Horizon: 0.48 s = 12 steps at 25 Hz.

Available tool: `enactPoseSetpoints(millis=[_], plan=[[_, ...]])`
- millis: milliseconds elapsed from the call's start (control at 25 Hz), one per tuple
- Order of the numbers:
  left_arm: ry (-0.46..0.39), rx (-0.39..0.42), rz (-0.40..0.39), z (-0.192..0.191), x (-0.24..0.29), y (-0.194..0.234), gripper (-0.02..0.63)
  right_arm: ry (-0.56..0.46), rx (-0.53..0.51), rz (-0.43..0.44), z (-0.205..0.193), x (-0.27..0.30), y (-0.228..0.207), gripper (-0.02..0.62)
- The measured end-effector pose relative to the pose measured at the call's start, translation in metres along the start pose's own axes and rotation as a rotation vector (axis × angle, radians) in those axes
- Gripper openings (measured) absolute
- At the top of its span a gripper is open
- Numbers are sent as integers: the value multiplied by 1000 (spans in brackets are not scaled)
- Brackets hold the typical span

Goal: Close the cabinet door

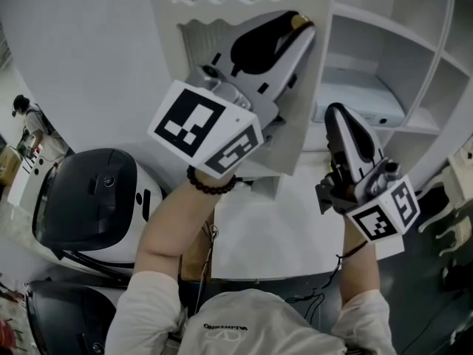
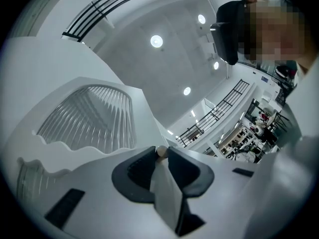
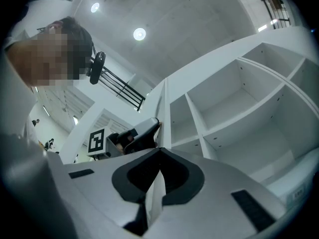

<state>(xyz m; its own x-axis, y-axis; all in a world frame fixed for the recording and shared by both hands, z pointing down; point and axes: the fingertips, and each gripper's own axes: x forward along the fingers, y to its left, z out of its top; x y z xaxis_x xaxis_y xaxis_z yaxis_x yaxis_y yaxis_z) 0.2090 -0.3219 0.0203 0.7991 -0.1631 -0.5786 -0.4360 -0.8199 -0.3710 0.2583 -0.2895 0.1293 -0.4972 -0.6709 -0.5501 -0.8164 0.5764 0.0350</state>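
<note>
White open shelves (image 1: 384, 87) stand just right of the cabinet door (image 1: 295, 135), which hangs open. Two black-domed machines (image 1: 89, 198) sit at lower left. Both arms reach upward: the left hand-held gripper (image 1: 294, 32) is clamped on the door's one small knob (image 2: 161, 152), while the right hand-held gripper (image 1: 335, 112) is beside the shelves, jaws together.

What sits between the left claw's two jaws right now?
A small round knob on the cabinet door, pinched at the tips of the left claw; the left gripper view shows it.
</note>
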Motion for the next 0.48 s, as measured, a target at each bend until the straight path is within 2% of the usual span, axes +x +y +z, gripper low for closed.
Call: enactPoseSetpoints(millis=[480], plan=[[46,70,46,-16,14,7,81,51,-24,-31,-21,12,-18,9]])
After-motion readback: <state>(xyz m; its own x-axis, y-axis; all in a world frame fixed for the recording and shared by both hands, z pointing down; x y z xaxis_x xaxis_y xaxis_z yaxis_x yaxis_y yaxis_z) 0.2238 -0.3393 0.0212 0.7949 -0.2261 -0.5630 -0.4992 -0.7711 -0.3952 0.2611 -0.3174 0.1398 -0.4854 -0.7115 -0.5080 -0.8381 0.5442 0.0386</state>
